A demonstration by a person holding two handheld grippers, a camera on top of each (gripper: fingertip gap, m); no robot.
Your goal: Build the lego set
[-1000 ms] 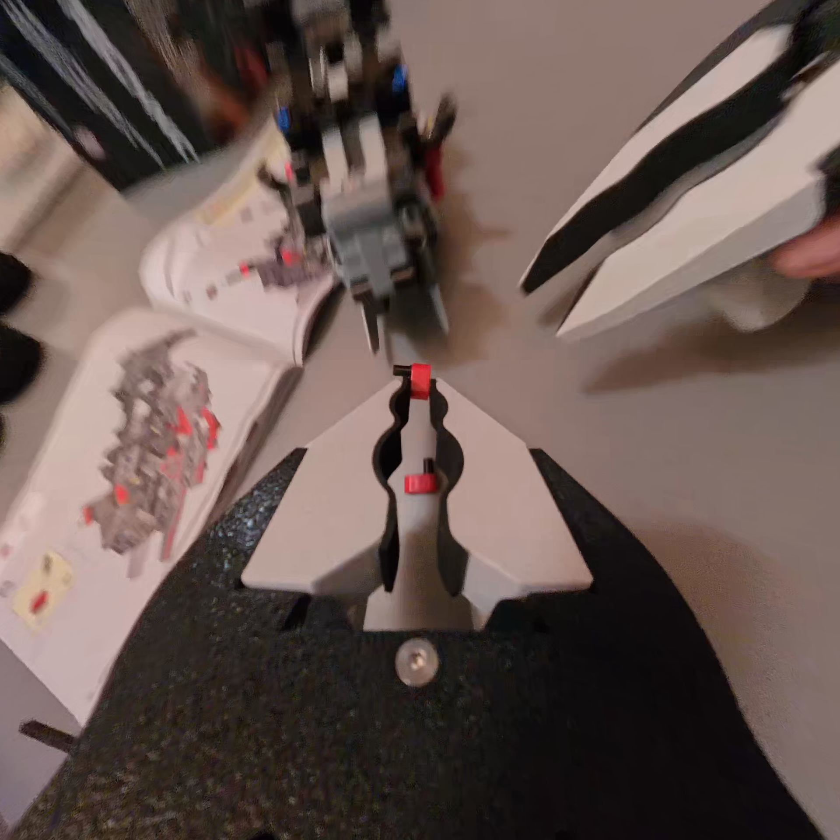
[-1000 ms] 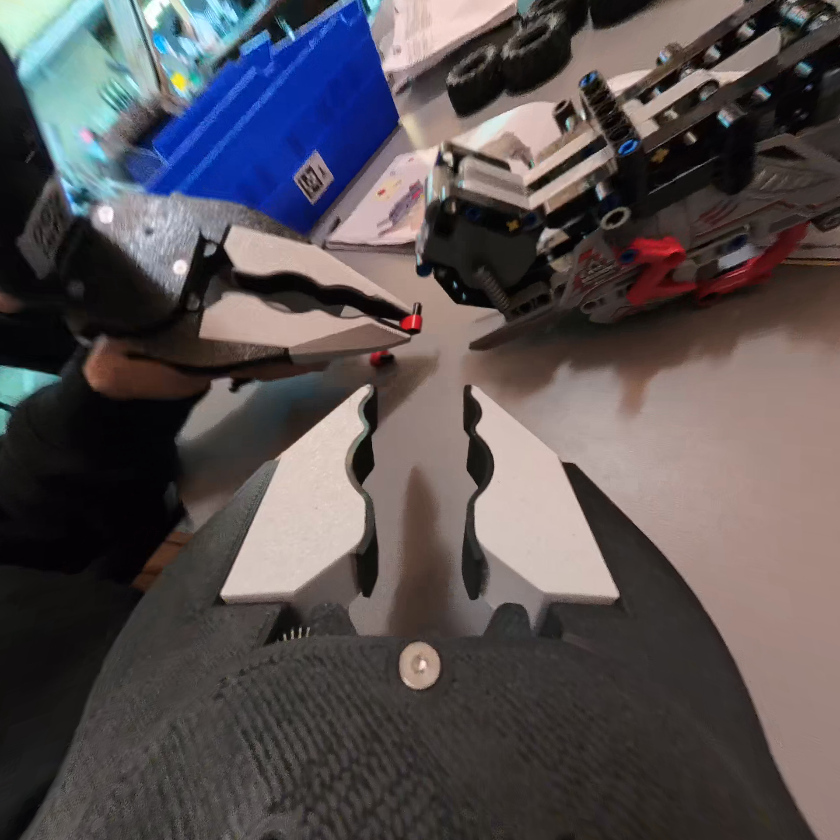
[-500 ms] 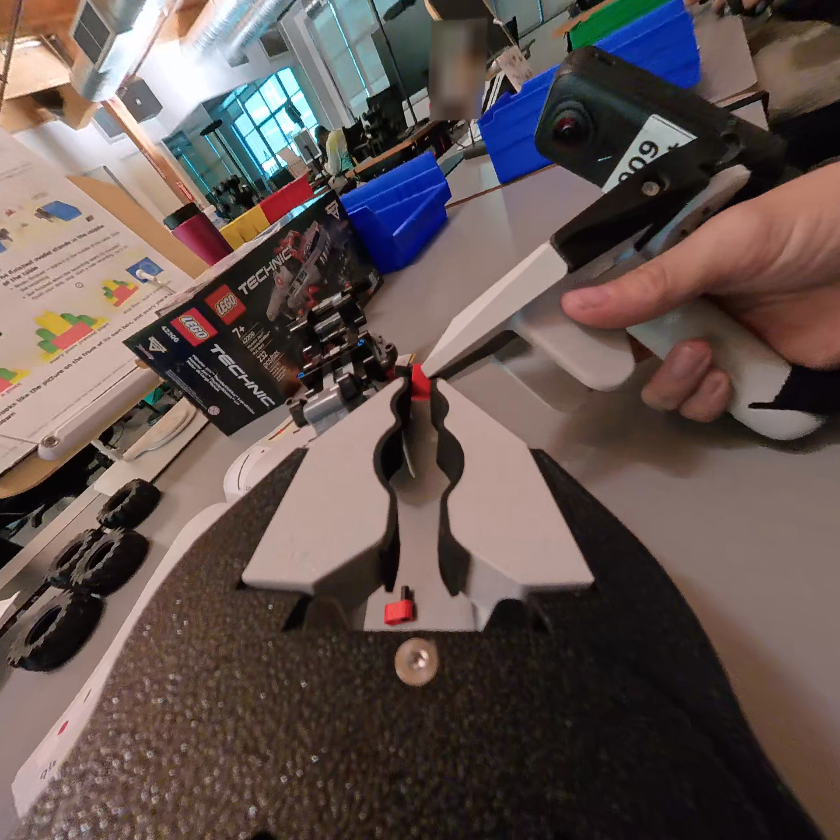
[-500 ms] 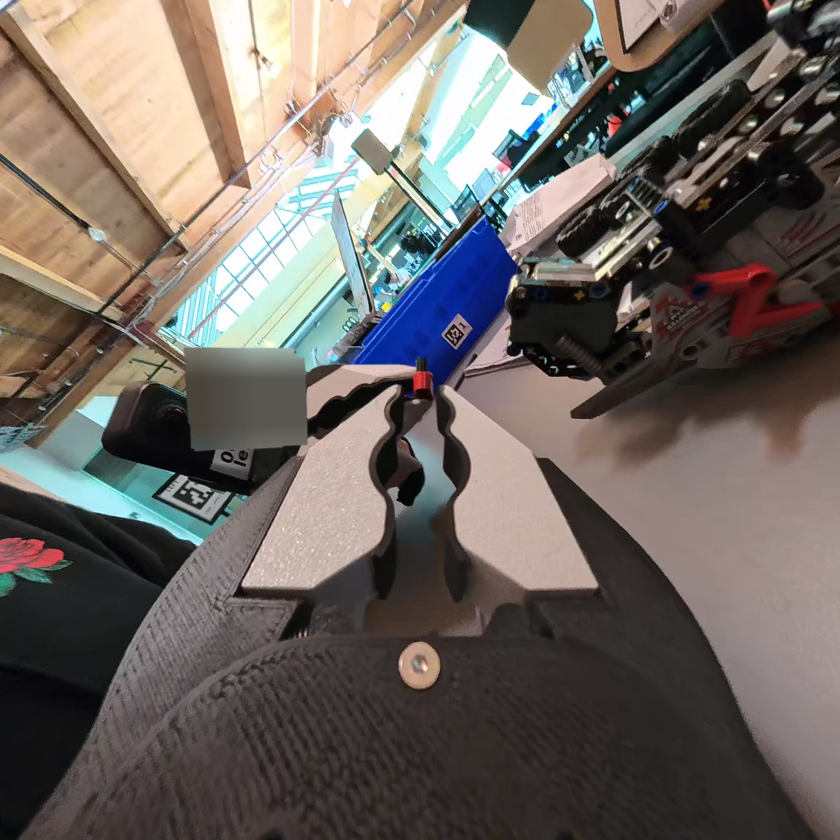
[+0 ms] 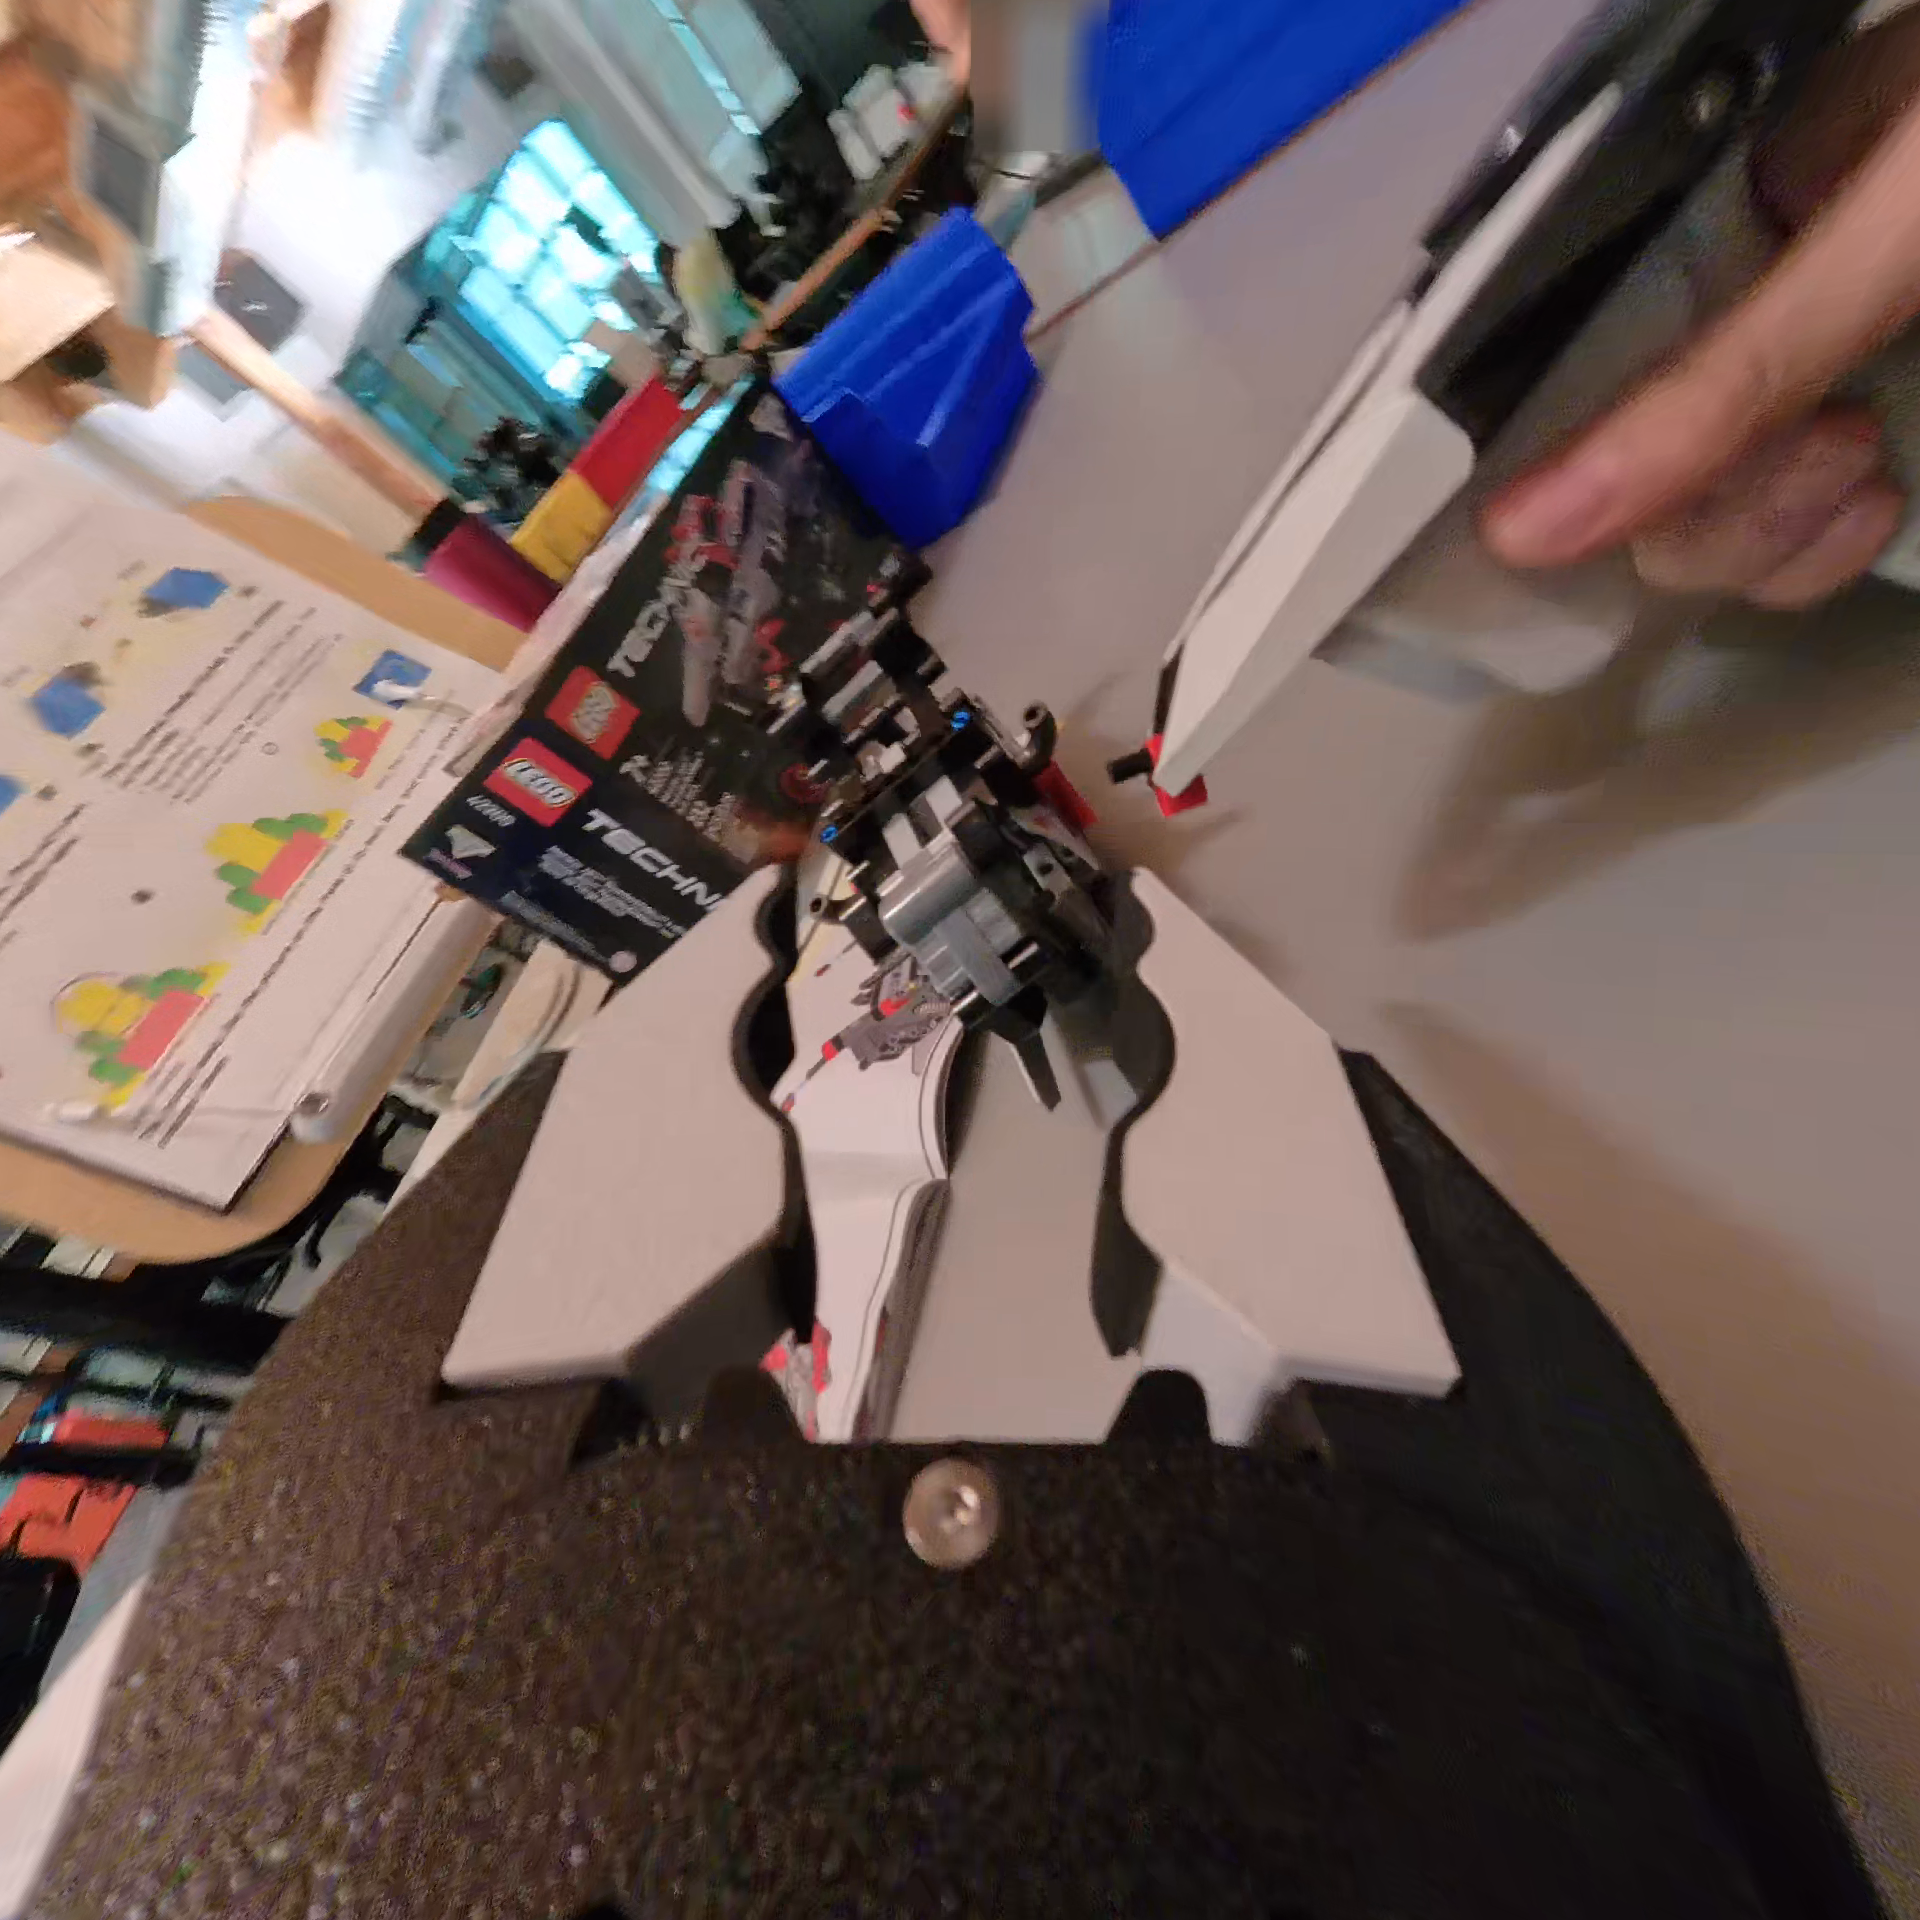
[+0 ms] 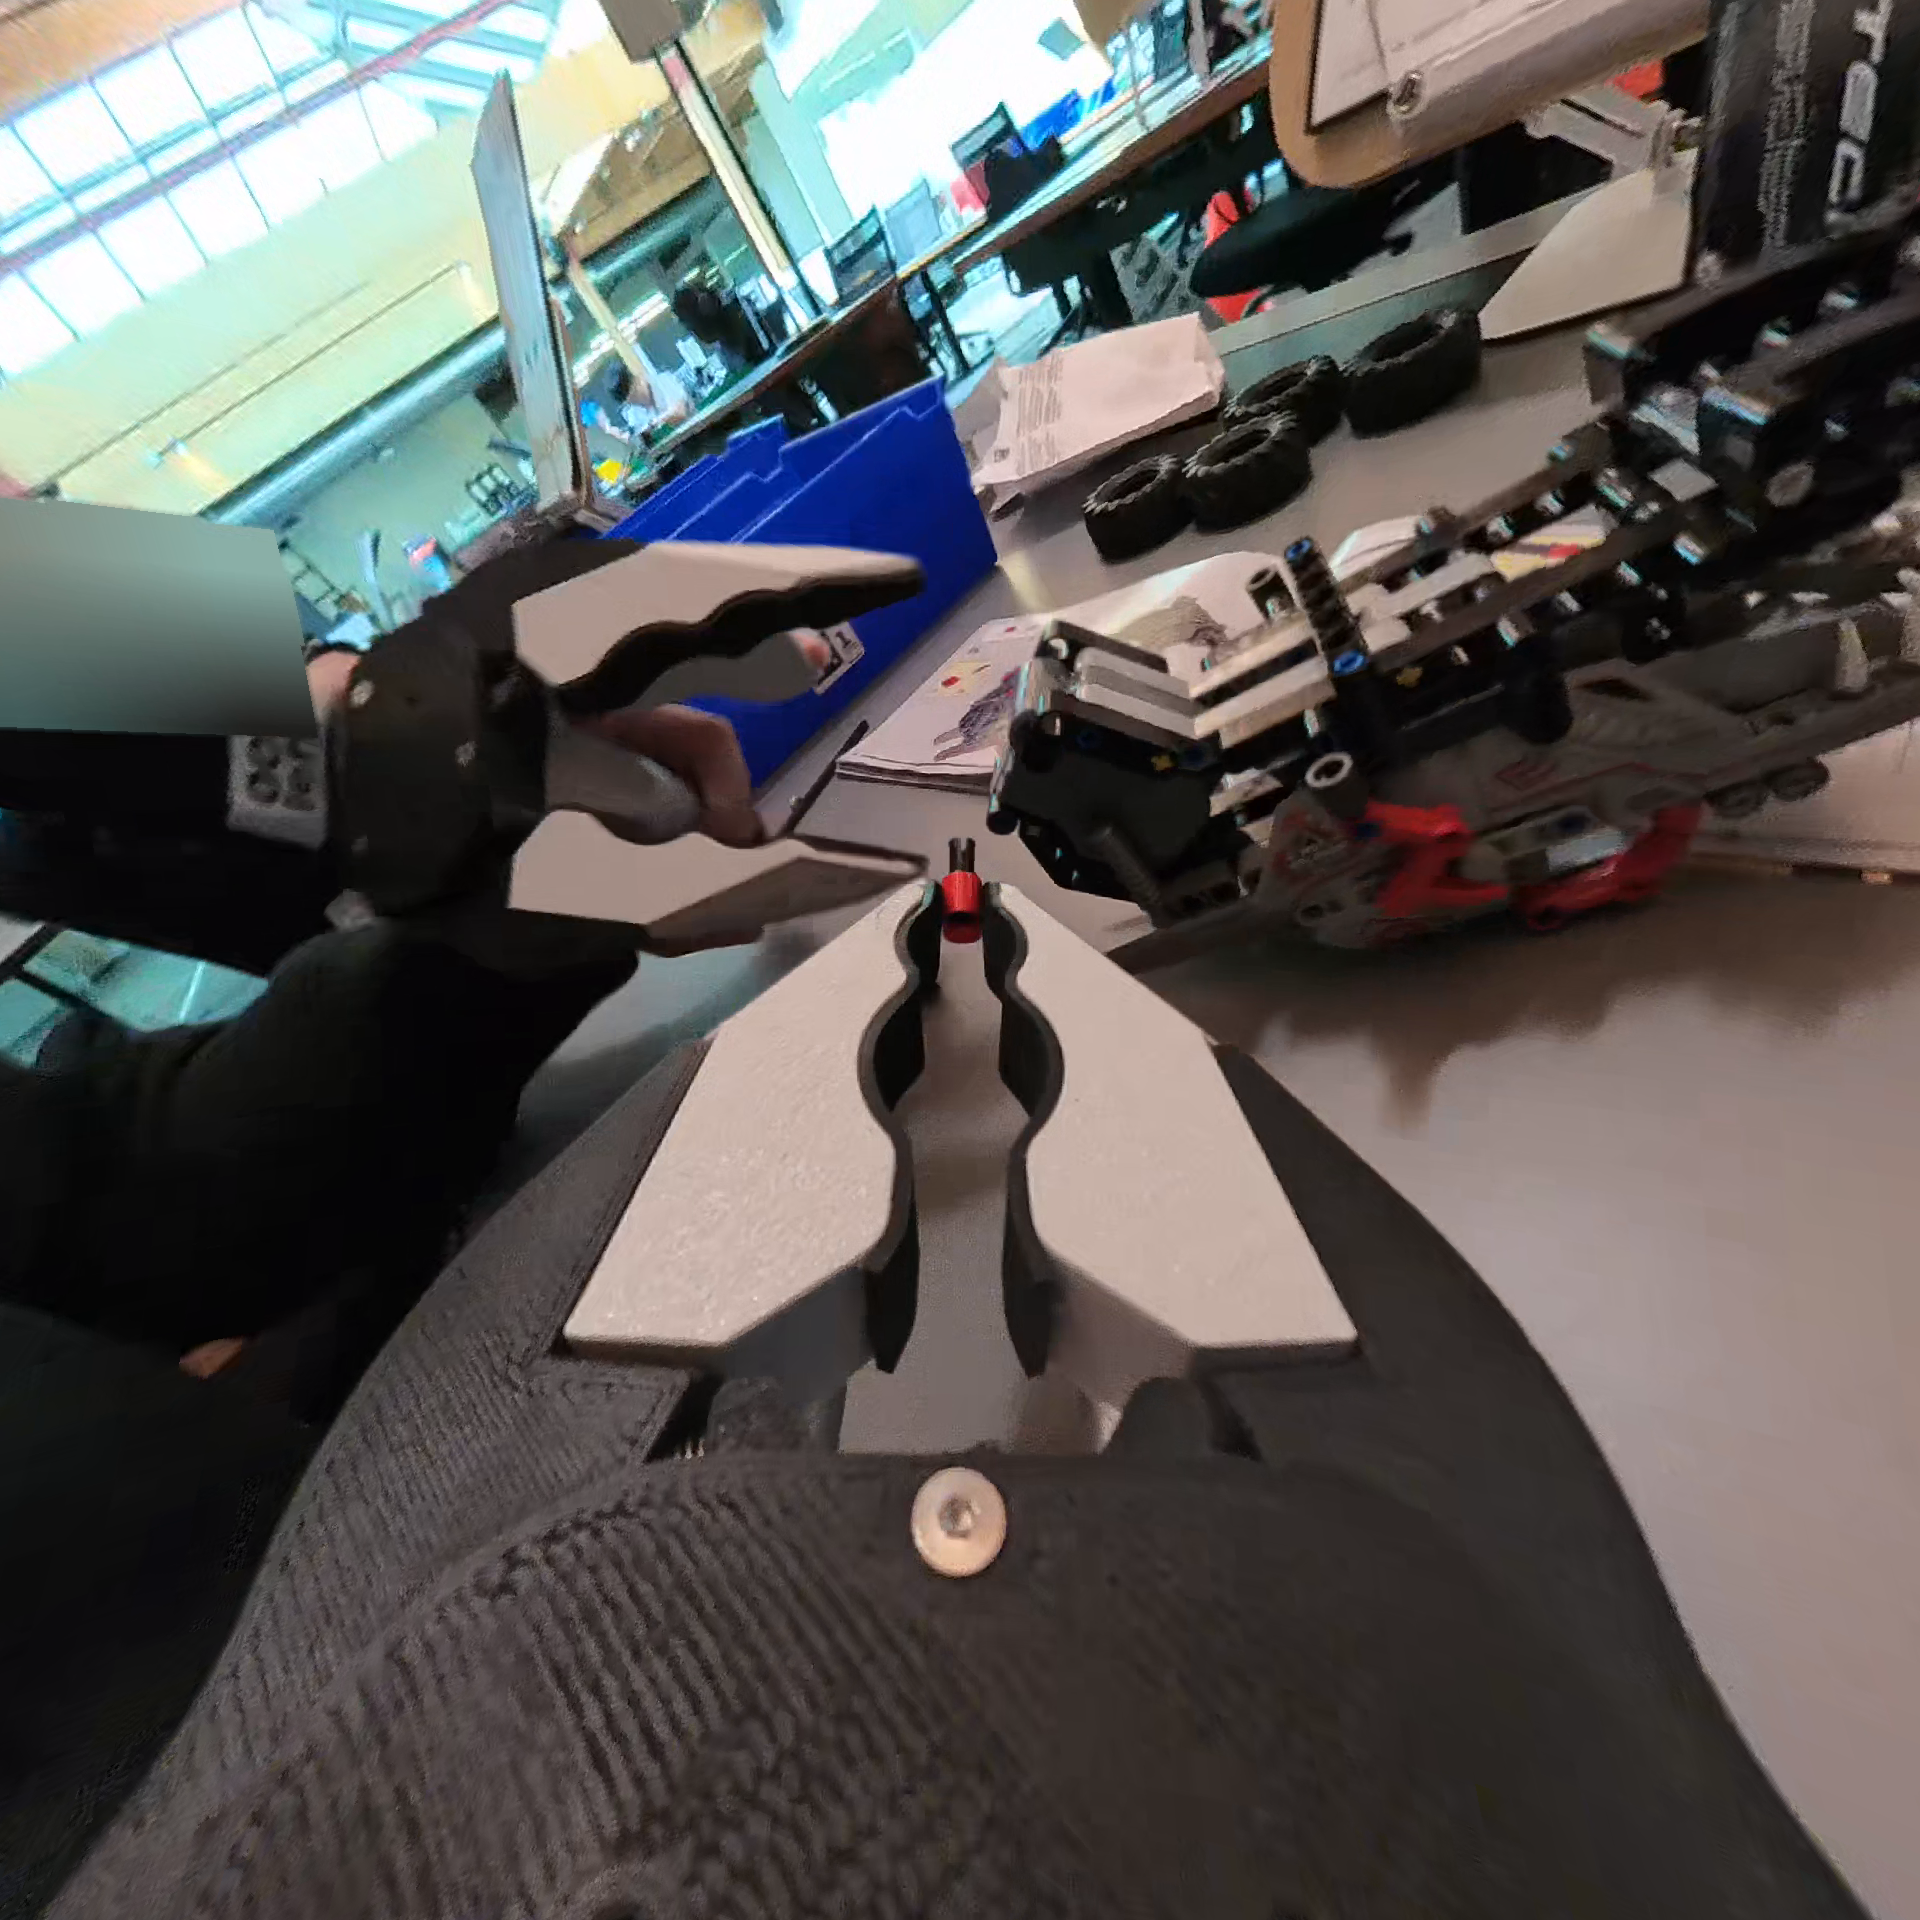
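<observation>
A small red bush with a black pin (image 6: 961, 906) is pinched between the tips of my right gripper (image 6: 961, 914), which is shut on it above the grey table. It also shows in the left wrist view (image 5: 1169, 781) at the right gripper's tip (image 5: 1195, 727). My left gripper (image 5: 956, 904) is open and empty, its jaws wide apart. In the right wrist view it (image 6: 920, 717) hangs just left of the red piece. The half-built grey, black and red vehicle (image 6: 1455, 748) lies on the table to the right, and shows ahead of the left fingers (image 5: 956, 862).
An open instruction booklet (image 5: 873, 1122) lies under and beside the vehicle. The dark set box (image 5: 644, 790) stands behind it. Blue bins (image 6: 831, 520), several black tyres (image 6: 1247, 457) and a paper sheet (image 6: 1101, 405) sit farther back. A poster board (image 5: 156, 779) is at the left.
The red piece has passed from my left gripper to my right. The right gripper closed on it, the left gripper opened and drew back.
</observation>
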